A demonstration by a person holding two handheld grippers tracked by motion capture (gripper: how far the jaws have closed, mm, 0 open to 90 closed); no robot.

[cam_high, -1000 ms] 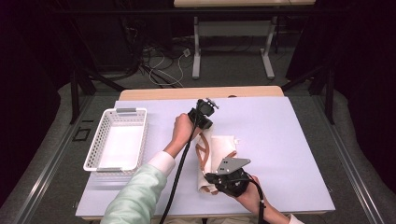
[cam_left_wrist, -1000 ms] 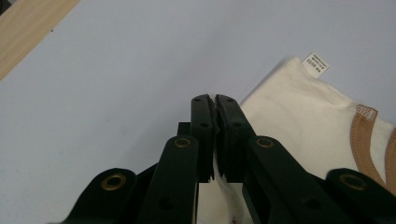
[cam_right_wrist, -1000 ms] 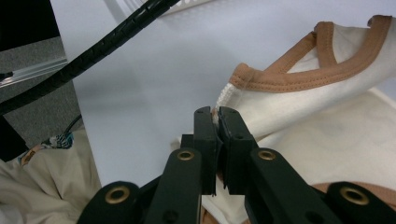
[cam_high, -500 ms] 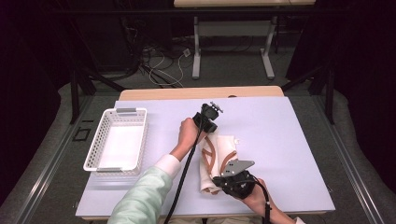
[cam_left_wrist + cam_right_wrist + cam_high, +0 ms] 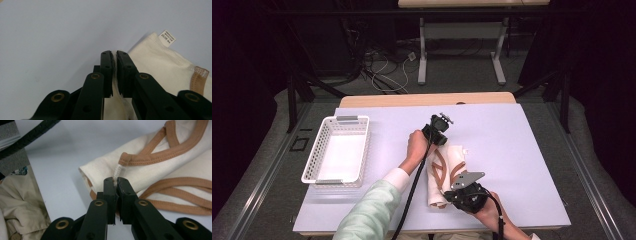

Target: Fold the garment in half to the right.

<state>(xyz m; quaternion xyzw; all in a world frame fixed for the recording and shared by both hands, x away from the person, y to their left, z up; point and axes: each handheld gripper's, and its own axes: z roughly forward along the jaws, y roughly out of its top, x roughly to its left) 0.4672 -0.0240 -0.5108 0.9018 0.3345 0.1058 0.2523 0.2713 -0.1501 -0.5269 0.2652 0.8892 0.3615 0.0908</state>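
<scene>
Now my left gripper (image 5: 438, 136) pinches the garment (image 5: 447, 170) at its twelve o'clock end, my right gripper (image 5: 457, 194) its six o'clock end; its long axis runs between them, mid-table.

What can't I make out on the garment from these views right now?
- Printing on the white tag: too small, left gripper view.
- Garment near end: hidden by the right gripper, high view.
- Fabric layers pinched by the left gripper: hidden between its jaws.
- Brown label: cut off by the edge, left gripper view.
</scene>
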